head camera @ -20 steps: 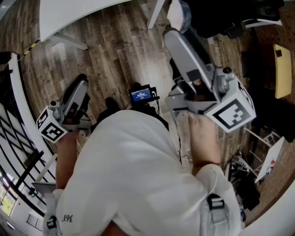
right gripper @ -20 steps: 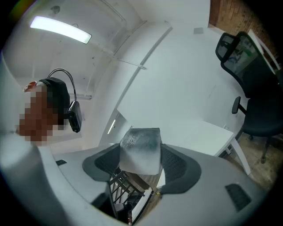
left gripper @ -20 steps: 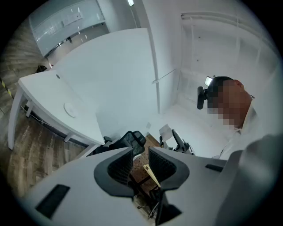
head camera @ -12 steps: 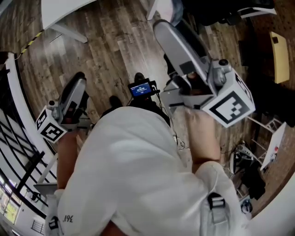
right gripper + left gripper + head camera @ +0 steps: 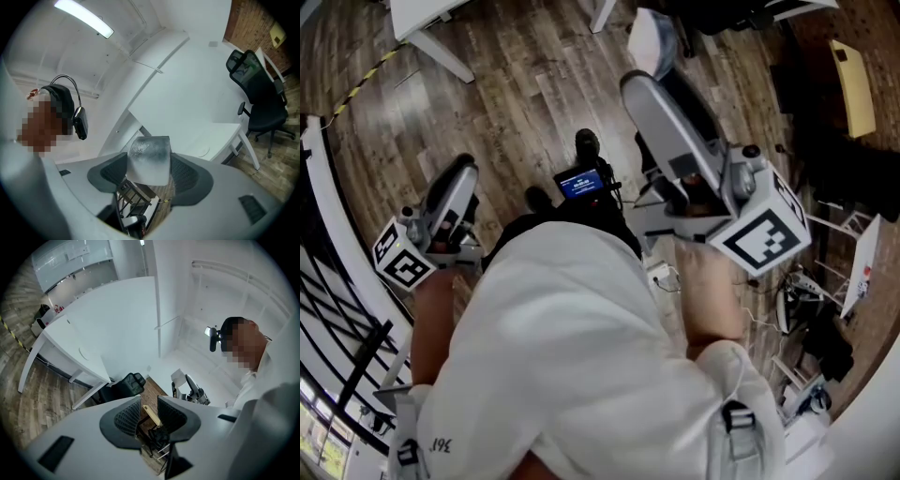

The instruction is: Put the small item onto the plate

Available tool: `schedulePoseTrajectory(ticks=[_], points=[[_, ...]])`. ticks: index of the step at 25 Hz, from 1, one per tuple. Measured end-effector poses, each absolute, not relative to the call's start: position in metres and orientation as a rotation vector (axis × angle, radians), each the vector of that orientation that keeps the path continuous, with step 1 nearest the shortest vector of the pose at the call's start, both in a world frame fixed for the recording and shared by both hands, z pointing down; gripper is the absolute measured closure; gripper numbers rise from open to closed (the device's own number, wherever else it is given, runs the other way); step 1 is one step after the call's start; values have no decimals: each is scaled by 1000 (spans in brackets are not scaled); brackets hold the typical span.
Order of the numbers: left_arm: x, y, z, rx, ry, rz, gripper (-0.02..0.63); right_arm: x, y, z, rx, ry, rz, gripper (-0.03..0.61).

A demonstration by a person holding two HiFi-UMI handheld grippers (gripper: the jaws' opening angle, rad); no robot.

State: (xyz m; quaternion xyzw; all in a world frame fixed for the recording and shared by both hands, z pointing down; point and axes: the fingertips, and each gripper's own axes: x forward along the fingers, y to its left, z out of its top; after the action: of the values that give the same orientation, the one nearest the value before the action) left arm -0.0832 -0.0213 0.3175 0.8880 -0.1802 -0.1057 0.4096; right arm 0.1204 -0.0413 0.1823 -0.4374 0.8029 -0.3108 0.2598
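A translucent, frosty cube (image 5: pixel 149 159) sits clamped between the dark pads of my right gripper (image 5: pixel 149 174), which is shut on it and points up toward the ceiling. In the head view the right gripper (image 5: pixel 649 70) is raised in front of the person's white shirt, and the pale cube (image 5: pixel 653 39) shows at its tip. My left gripper (image 5: pixel 461 171) hangs lower at the left. Its jaws (image 5: pixel 149 416) stand a little apart with nothing between them. No plate is in view.
A white table (image 5: pixel 89 333) stands over wood flooring, with its corner (image 5: pixel 422 14) at the head view's top left. Black office chairs (image 5: pixel 260 98) (image 5: pixel 126 384) are near it. A small device with a blue screen (image 5: pixel 579 184), cables and stands (image 5: pixel 806 300) lie around the person's feet.
The head view has swung, so the floor and table slid up and left. The right gripper stays raised with the cube. The left gripper has barely moved.
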Motion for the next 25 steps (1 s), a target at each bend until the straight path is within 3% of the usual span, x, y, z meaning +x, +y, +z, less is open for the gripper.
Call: schedulePoseTrajectory(ticks=[25], points=[[-67, -17, 323, 2248, -526, -328, 500, 109, -63, 207, -1112, 2320, -879, 284]])
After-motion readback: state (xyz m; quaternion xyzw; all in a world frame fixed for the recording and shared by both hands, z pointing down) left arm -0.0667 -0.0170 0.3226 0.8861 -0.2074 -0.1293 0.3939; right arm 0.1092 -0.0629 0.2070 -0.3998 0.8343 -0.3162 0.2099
